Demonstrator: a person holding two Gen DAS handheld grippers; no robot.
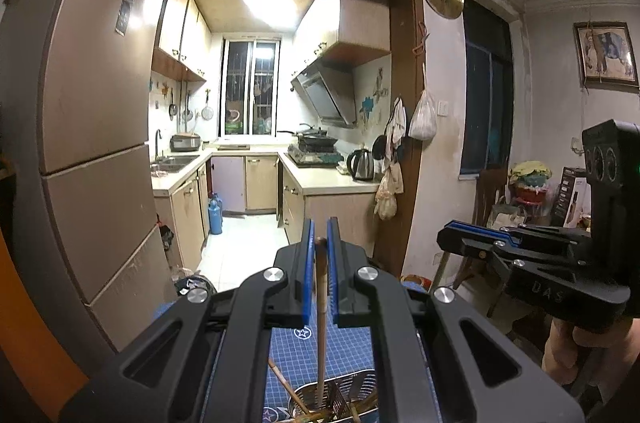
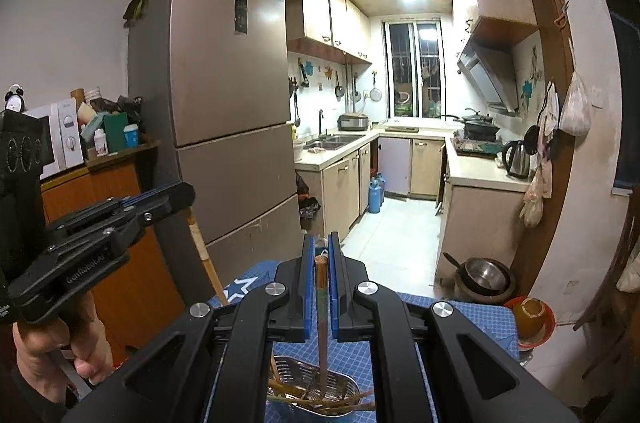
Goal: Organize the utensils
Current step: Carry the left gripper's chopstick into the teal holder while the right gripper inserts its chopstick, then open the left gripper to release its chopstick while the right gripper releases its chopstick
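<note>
Both tongs level, side by side (each pinching upright chopstick (image 1: pixel 321 307)).

Two hand-held grippers: left (image 1: pixel 319 243), right (image 2: pixel 320 255); one utensil basket (image 2: pixel 344 389); several chopsticks, count unclear.

A brown chopstick (image 1: pixel 321 307) stands upright, its lower end in a perforated steel holder (image 1: pixel 352 397). A second chopstick (image 2: pixel 321 319) likewise. More chopsticks (image 2: pixel 320 401) lie slanted inside.

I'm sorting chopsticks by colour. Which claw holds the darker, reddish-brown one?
The right claw holds the dark reddish-brown chopstick; the left claw's chopstick is pale tan. Both stand upright over the metal holder.
</note>
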